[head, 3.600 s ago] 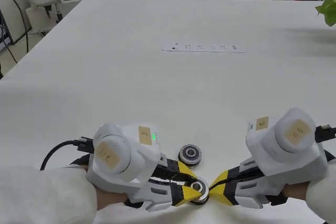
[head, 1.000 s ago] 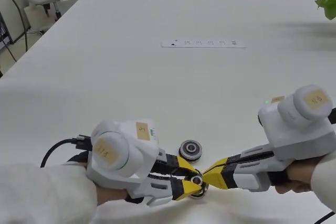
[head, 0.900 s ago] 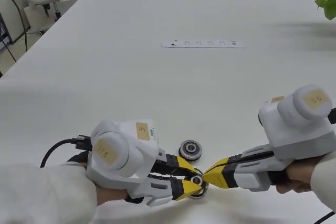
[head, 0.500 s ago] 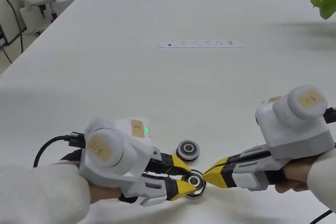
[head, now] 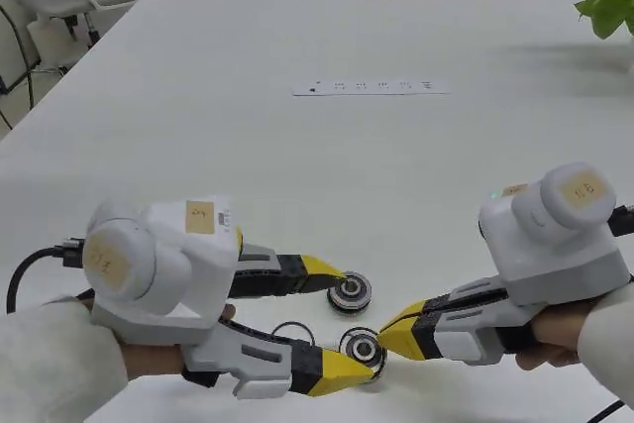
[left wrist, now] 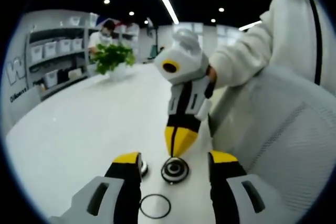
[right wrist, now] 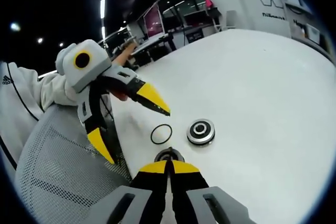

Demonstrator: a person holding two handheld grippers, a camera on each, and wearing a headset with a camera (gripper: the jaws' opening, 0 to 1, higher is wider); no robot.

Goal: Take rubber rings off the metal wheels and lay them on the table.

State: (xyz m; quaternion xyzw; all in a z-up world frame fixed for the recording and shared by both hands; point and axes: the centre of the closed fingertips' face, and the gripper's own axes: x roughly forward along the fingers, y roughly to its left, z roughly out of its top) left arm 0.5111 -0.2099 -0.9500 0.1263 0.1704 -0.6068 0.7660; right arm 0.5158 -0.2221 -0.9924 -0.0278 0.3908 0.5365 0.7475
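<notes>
The left tongs (left wrist: pixel 176 157) gape empty, right tongs (right wrist: pixel 169 165) closed; gripper views show the rubber ring (left wrist: pixel 155 206) whole.

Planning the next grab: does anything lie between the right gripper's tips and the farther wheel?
Nothing visible does. The right gripper, shut, has its tips at the nearer wheel; bare table runs from there to the farther wheel. The rubber ring lies aside, between the jaws of the open left gripper.
</notes>
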